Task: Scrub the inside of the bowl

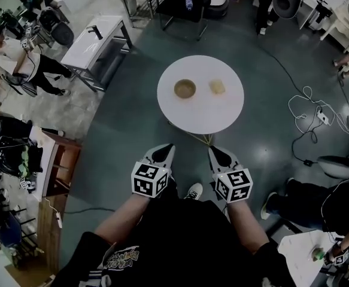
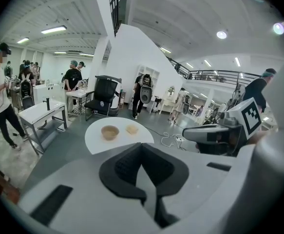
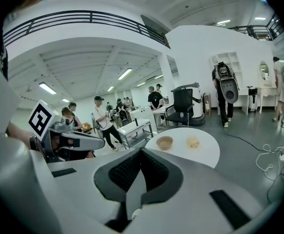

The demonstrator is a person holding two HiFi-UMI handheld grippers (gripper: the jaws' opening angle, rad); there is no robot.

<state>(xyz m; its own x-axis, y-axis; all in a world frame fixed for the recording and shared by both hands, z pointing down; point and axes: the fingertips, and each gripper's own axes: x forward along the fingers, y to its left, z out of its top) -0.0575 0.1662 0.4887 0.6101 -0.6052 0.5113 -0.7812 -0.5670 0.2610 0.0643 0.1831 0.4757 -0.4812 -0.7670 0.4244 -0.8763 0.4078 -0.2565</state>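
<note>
Bowl [image 1: 185, 89] sits upright on the round white desk [image 1: 222, 115], mouth facing straight up, a bit left of centre. It's small, round and tan, looks wooden with a darker inside, and being round it has no real long axis. Just beside it on the right, not touching, is a pale yellow squarish pad [image 1: 217, 87], probably a sponge but too small to be sure. Left gripper [image 1: 164, 152] and right gripper [image 1: 218, 154] hang well back from the desk, each with its dark textured fingers [image 2: 124, 165] pressed together on nothing
</note>
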